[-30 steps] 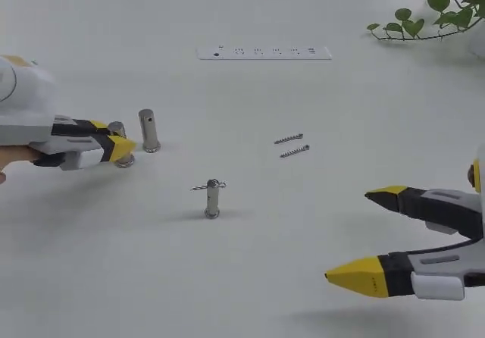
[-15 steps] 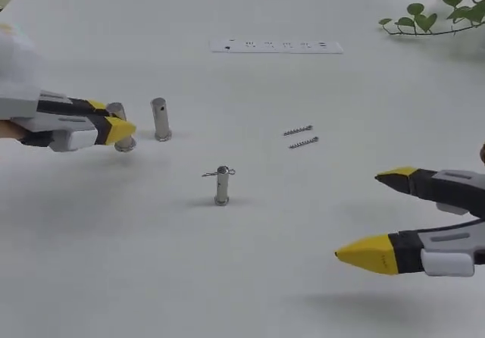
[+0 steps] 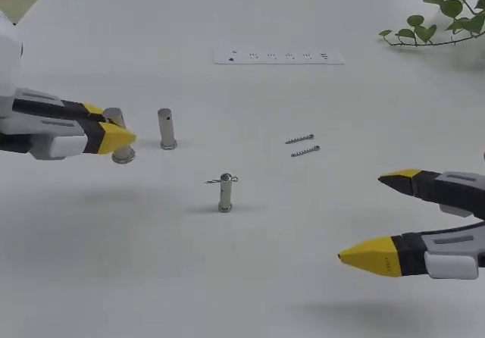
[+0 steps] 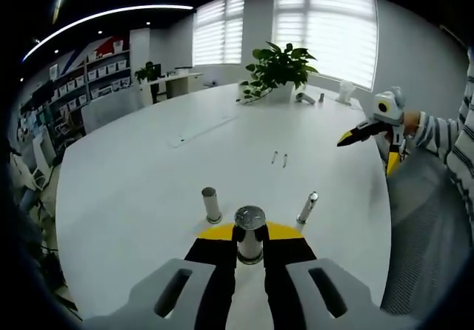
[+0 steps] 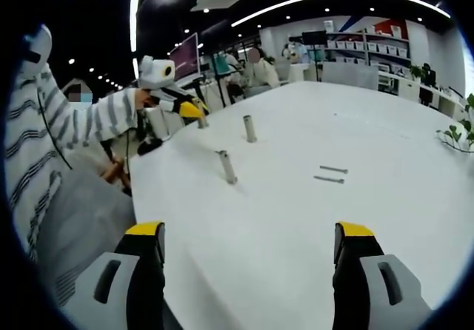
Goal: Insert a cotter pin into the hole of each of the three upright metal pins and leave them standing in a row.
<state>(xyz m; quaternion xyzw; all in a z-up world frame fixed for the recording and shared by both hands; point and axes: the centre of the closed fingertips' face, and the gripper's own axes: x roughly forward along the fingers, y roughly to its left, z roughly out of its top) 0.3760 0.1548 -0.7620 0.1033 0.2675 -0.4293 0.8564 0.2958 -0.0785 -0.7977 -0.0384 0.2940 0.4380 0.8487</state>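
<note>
Left hand-held gripper (image 3: 114, 136) clamped on a short upright steel pin (image 3: 116, 116); second bare steel pin (image 3: 167, 129) stands just right of its tips. Further right, third steel pin carrying a cotter pin (image 3: 225, 193), then two loose wire cotter pins (image 3: 303, 145). Right hand-held gripper (image 3: 359, 217) jaws wide apart.

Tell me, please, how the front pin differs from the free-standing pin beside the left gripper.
The front pin has a cotter pin through its hole, while the back pin has an empty hole. The front pin stands alone, nearer the person. The back pin stands beside a third pin, which is clamped in the left gripper. Both are silvery, upright on the table and ungripped.
</note>
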